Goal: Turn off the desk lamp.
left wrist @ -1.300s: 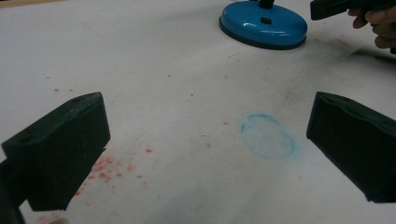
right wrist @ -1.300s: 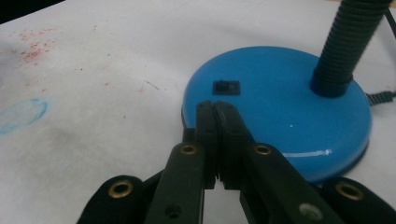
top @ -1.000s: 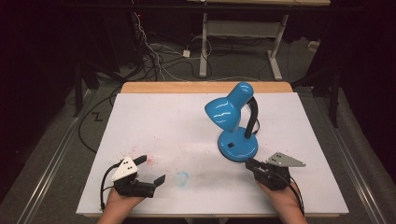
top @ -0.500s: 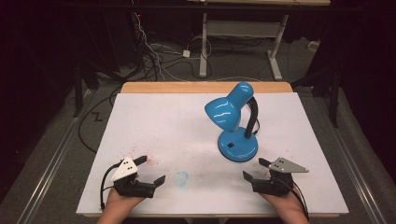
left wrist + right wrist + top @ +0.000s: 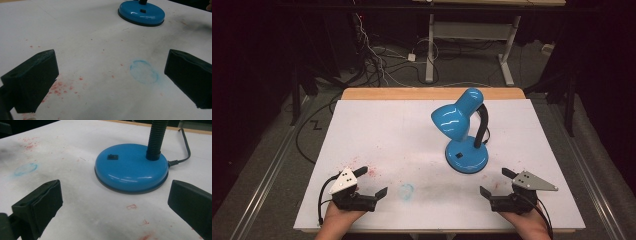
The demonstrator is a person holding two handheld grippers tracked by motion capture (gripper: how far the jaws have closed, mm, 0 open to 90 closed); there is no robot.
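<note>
Blue desk lamp: upright on white surface, right of centre. Round glossy base flat on surface, small black switch on top. Black ribbed gooseneck rises from base rear; shade tilted down-left. Black cord exits base rear.

Right gripper: 2 black jaws wide apart, nothing between them but bare table. Blue lamp base just ahead; black switch on top, ribbed neck rising at rear-right. Cord trails right. Blue ring stain far left.
</note>
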